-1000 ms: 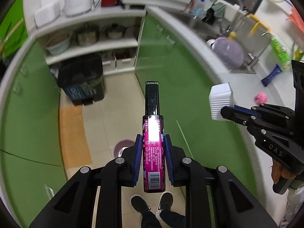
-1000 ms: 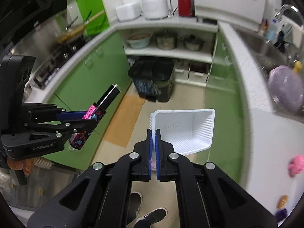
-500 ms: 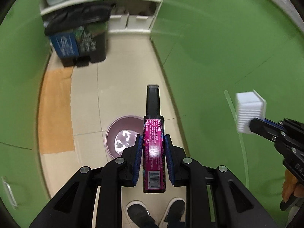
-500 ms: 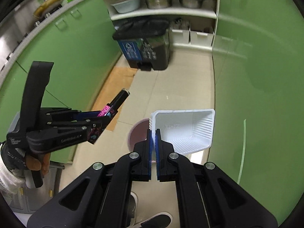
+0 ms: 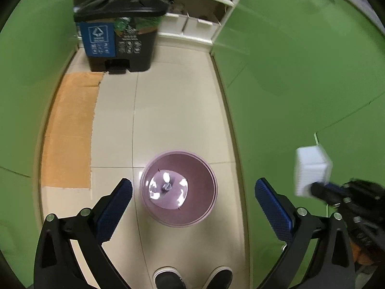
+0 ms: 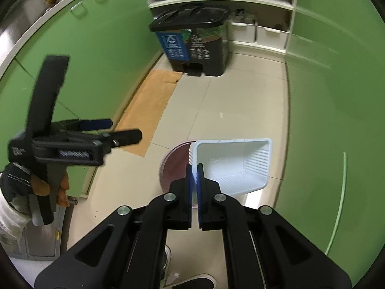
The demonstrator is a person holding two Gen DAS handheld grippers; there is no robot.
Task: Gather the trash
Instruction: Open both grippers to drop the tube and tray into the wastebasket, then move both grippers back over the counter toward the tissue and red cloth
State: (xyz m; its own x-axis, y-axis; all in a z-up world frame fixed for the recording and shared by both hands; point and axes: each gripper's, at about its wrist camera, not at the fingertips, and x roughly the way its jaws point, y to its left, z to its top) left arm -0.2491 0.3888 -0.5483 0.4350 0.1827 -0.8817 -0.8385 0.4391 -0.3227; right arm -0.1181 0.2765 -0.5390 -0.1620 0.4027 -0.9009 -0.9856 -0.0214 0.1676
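Nearest you, your shoes (image 5: 192,278) stand at the bottom edge, and your left gripper (image 5: 192,198) hangs directly above the small mauve waste bin (image 5: 178,189). Its jaws are springing apart, with nothing between the blue pads (image 5: 113,210); no held item shows anywhere on that side, and whatever glints at the bottom of the bin is too small to name.

Your right gripper (image 6: 194,180) is clamped tight on the near rim of the white plastic food tray (image 6: 232,165), which hangs tilted with its open side toward the camera. From the right wrist view the tray covers part of the bin's right edge, so it looks to sit off to that side rather than over the middle.

To finish this step well, bring the tray over the centre of the bin's mouth before you let go. It looks nearly as wide as the opening, so tip a corner downward to stop it bridging the rim.

Further off lie the orange mat (image 5: 69,130) and the black pedal recycling bin (image 5: 118,36) by the shelves.
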